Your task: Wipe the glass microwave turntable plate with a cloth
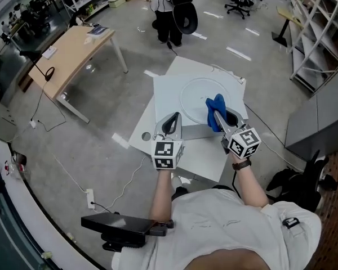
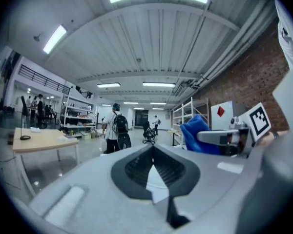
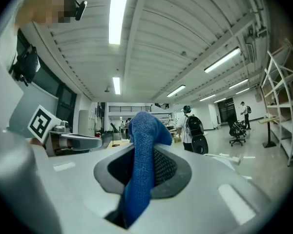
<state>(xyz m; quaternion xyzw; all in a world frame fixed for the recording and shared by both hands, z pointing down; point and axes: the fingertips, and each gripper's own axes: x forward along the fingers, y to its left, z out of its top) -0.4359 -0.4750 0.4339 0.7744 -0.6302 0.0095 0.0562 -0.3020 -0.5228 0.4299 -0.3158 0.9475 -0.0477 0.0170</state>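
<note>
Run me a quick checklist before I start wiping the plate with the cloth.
1. Cloth gripped: ok. The right gripper is shut on it.
2. Left gripper free: ok. It is shut with nothing between the jaws.
3. Plate on the table: ok. It looks to lie flat, with nothing else on it.
4. Cloth touching the plate: cannot tell. In the head view it overlaps the plate's near edge, but its height is unclear.
5. Plate steadied: not ok. The left gripper is short of the plate, not on it.
</note>
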